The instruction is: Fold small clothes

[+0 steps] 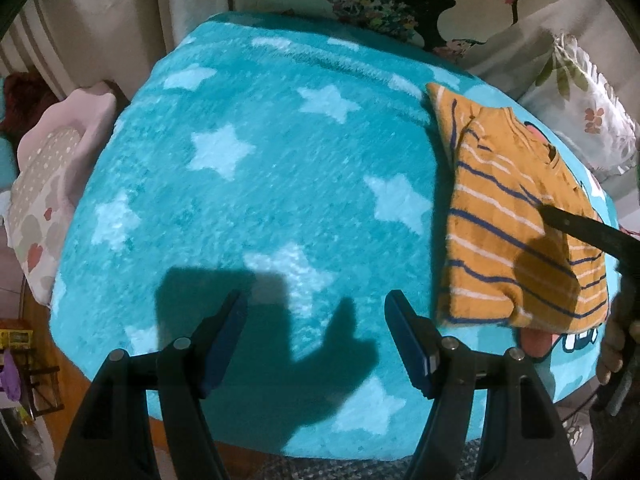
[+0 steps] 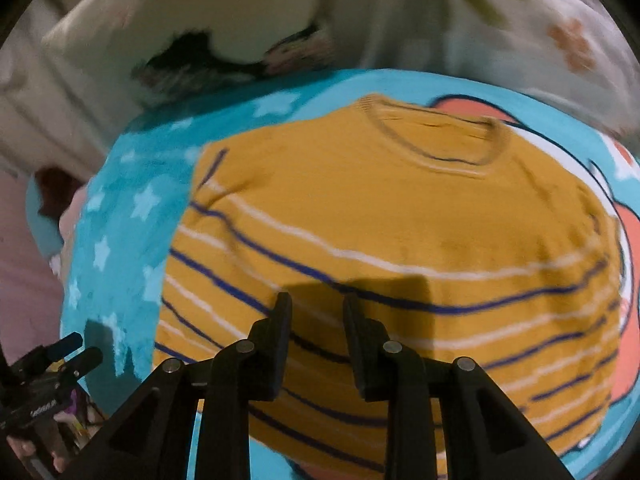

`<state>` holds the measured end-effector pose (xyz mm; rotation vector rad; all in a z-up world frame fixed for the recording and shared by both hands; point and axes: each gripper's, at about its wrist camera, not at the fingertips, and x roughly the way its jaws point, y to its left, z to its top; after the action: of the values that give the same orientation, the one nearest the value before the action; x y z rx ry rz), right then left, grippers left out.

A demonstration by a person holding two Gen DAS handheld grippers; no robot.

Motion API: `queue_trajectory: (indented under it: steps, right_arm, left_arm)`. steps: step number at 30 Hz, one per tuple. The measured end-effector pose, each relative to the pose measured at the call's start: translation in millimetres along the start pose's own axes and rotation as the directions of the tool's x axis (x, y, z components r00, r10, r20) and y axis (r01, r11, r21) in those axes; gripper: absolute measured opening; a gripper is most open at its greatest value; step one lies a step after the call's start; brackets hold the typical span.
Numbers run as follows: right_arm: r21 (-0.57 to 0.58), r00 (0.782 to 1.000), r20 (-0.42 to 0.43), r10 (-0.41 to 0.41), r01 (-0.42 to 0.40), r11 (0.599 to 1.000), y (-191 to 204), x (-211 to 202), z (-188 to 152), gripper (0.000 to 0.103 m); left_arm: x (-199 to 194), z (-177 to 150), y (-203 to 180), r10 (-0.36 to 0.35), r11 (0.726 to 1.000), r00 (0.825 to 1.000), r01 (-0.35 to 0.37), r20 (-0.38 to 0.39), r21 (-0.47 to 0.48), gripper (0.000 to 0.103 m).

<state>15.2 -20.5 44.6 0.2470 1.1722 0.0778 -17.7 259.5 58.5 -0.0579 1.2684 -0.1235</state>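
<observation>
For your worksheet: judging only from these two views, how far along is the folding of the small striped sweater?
Done: the mustard striped sweater lies as a compact rectangle on the teal star blanket, sleeves tucked out of sight. In hand: nothing; the right gripper hovers over it, jaws apart and empty, and the left gripper is open above bare blanket. Left: perhaps one last fold or stacking; no other clothes show.

- Folded mustard-yellow knit sweater with blue and white stripes [image 2: 400, 220] lying on turquoise fleece blanket with pale stars [image 1: 260, 160], near its right edge, collar toward the far side.
- White floral-print pillows [image 1: 580, 120] behind and right of the blanket.
- Pale pink cloud-shaped cushion [image 1: 56, 168] off the blanket's left edge.
</observation>
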Motion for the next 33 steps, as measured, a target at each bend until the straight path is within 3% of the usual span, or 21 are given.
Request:
queue_trajectory:
  steps: [5,9,14,18,20,25,33]
  right_arm:
    - [-0.039,0.998,-0.046,-0.046,0.044,0.998,20.2,35.0,9.7,0.03]
    - [-0.042,0.997,-0.063,-0.054,0.052,0.998,22.7,36.0,16.0,0.032]
    - [-0.044,0.999,0.017,-0.041,0.042,0.998,32.6,10.1,14.3,0.033]
    - [-0.107,0.998,0.048,-0.03,0.035,0.994,56.3,6.4,14.3,0.046]
    - [-0.134,0.999,0.025,-0.035,0.038,0.99,63.6,16.2,13.4,0.047]
    - [-0.122,0.997,-0.054,-0.055,0.048,0.991,58.4,51.2,10.3,0.051]
    - [-0.078,1.0,-0.014,-0.027,0.026,0.997,51.9,29.7,7.9,0.051]
  left_arm:
    - [-3.3,-4.5,10.9,0.015,1.0,1.0,-0.015,0.004,-0.011,0.071]
    - [-2.4,-6.9,20.3,0.021,0.999,1.0,-0.021,0.002,-0.028,0.071]
    - [0.0,-7.2,28.0,0.016,0.999,1.0,-0.016,-0.002,-0.044,0.071]
    - [1.9,-8.3,28.0,0.01,0.999,1.0,-0.01,-0.006,-0.039,0.071]
    - [2.8,-9.7,27.7,0.006,0.999,1.0,-0.007,-0.009,-0.037,0.071]
    - [4.7,-13.9,28.5,0.01,0.999,1.0,-0.011,-0.018,-0.033,0.071]
    - [6.1,-14.7,30.4,0.021,0.999,0.999,-0.022,-0.023,-0.025,0.071]
